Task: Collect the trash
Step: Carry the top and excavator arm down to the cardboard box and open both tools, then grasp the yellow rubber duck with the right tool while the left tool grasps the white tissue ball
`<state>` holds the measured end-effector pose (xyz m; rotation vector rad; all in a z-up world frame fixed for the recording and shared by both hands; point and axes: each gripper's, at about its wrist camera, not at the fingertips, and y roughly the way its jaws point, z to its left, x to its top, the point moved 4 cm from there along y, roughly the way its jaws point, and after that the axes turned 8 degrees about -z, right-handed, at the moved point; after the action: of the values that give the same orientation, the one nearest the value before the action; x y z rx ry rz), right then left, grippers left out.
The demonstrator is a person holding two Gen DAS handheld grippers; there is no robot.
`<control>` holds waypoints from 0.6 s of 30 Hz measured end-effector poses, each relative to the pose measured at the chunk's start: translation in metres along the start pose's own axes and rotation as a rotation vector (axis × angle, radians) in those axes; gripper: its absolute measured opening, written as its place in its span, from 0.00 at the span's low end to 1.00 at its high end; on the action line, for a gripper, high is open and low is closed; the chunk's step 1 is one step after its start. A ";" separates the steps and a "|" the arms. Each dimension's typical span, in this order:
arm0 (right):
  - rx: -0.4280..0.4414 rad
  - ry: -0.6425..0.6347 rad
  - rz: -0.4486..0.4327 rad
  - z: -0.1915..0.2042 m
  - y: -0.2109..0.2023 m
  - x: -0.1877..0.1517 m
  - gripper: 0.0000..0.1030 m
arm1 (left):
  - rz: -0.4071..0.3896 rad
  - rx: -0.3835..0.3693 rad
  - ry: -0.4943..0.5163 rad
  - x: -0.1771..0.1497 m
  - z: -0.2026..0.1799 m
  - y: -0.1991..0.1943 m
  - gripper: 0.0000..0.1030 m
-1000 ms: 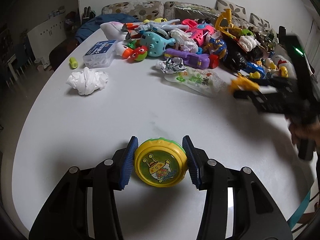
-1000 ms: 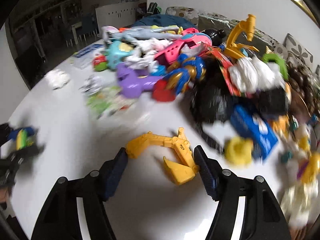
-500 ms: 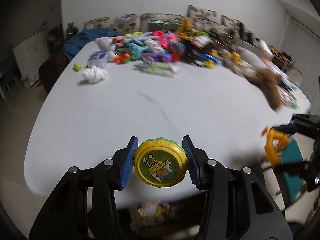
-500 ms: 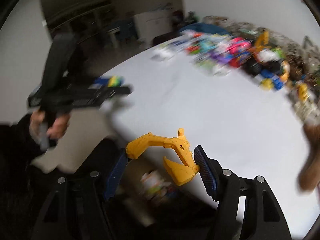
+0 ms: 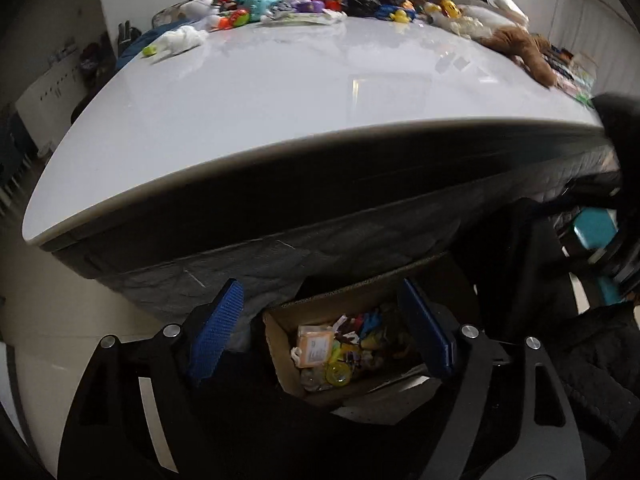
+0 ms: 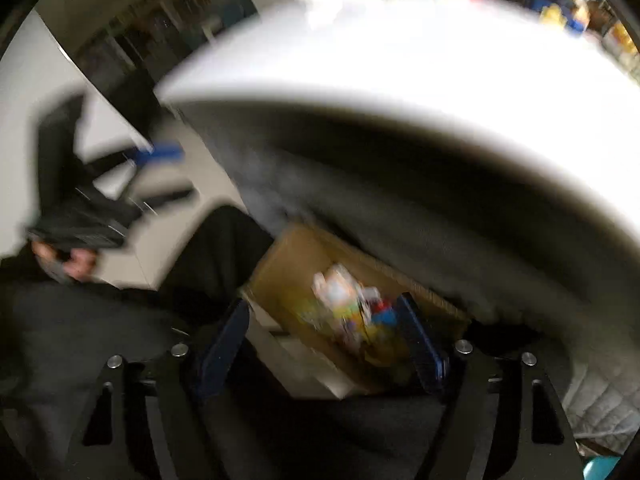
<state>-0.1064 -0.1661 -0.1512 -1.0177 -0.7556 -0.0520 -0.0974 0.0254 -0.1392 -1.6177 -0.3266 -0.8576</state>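
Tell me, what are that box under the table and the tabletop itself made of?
The box looks like plain corrugated cardboard: dull brown walls with raw, folded flap edges. The tabletop is a hard, glossy white surface that mirrors the room's light; whether it is stone, glass or lacquered board cannot be told from here.

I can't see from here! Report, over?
Left gripper, right gripper: jaws opening, empty. Brown cardboard box of trash below. Nothing in the way.

Open cardboard box (image 5: 280, 344) sits on the floor below the table's near edge, holding mixed colourful litter. A round yellow disc (image 5: 338, 373) lies flat near its near wall, beside an orange packet (image 5: 316, 346).
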 end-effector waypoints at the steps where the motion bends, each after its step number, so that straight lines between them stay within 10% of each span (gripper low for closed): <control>1: -0.002 -0.006 -0.065 -0.002 -0.020 0.016 0.73 | -0.012 -0.006 -0.004 0.005 0.002 -0.004 0.76; 7: -0.242 -0.064 -0.298 -0.062 -0.072 0.125 0.80 | -0.172 -0.016 -0.058 0.078 0.024 -0.023 0.85; 18: -0.416 0.264 -0.272 -0.247 0.014 0.260 0.57 | -0.255 0.028 -0.262 0.164 0.070 0.019 0.86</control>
<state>0.2282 -0.2748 -0.0819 -1.2638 -0.6478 -0.5885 0.0514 0.0466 -0.0415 -1.6867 -0.7388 -0.8264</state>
